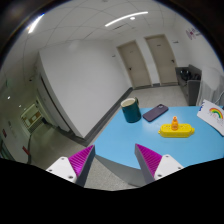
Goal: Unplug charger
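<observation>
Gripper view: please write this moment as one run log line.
gripper: open, holding nothing | blue table: mug, phone, yellow duck | charger: not in view

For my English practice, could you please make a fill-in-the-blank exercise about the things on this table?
1. The table has a top coloured ____.
2. On the yellow tray sits a small yellow rubber ____.
3. The dark smartphone lies between the tray and the teal ____.
4. The fingers of the gripper are ____, holding nothing.

Missing words: blue; duck; mug; open
</observation>
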Available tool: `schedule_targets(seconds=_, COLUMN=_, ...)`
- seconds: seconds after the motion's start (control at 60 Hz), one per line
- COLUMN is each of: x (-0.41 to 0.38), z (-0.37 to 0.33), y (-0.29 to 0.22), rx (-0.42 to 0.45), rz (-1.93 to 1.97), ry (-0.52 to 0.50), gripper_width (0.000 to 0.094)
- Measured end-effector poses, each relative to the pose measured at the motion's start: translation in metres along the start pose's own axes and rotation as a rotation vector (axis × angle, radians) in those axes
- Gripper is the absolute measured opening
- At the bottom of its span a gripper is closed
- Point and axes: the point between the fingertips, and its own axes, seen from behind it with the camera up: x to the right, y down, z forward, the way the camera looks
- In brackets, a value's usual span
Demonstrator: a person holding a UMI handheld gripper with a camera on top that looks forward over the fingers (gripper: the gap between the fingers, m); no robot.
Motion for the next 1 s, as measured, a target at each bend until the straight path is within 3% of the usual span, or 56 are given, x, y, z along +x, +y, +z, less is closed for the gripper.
schedule_targets(seconds=0.167, x=0.045, z=0.04, y=-0.009, rx=0.003, rz=0.011, ry=0.124, gripper_width=0.0827)
schedule_targets(seconds=0.517, x=0.233, z=0.068, y=-0.017, rx=0.018, rz=-0.006, ry=0.624, gripper_width=0.0804)
schedule_targets(seconds=0.75, x=0.276, z=0.119, y=-0.042, rx=0.06, rz=-0.014, ry=0.637, gripper_width=0.0734)
schedule_targets(seconds=0.817, x=0.287, z=0.13, y=-0.041, rx=0.048, rz=-0.007, ry=0.633, gripper_width=0.0602)
schedule_targets(seconds=0.833, x=0.291, z=0.13, y=-0.044, rx=0.06, rz=-0.016, ry=0.642, gripper_width=0.0614)
schedule_targets(seconds=0.867, x=0.296, z=0.132, y=-0.048, rx=0.077, rz=-0.029, ry=0.652, gripper_width=0.0428)
schedule_targets(seconds=0.883, x=0.296, z=0.133, y=-0.047, rx=0.08, rz=-0.03, ry=0.651, gripper_width=0.0433)
schedule_targets(seconds=0.9, x=0.297, z=0.133, y=-0.046, rx=0.082, rz=-0.031, ry=0.651, gripper_width=0.0357)
schedule_targets(seconds=0.917, x=0.299, z=0.132, y=-0.047, rx=0.092, rz=-0.036, ry=0.659, gripper_width=0.0215)
schedule_targets(seconds=1.0, x=0.3, z=0.133, y=-0.049, rx=0.133, rz=-0.041, ry=0.676, gripper_width=0.0152)
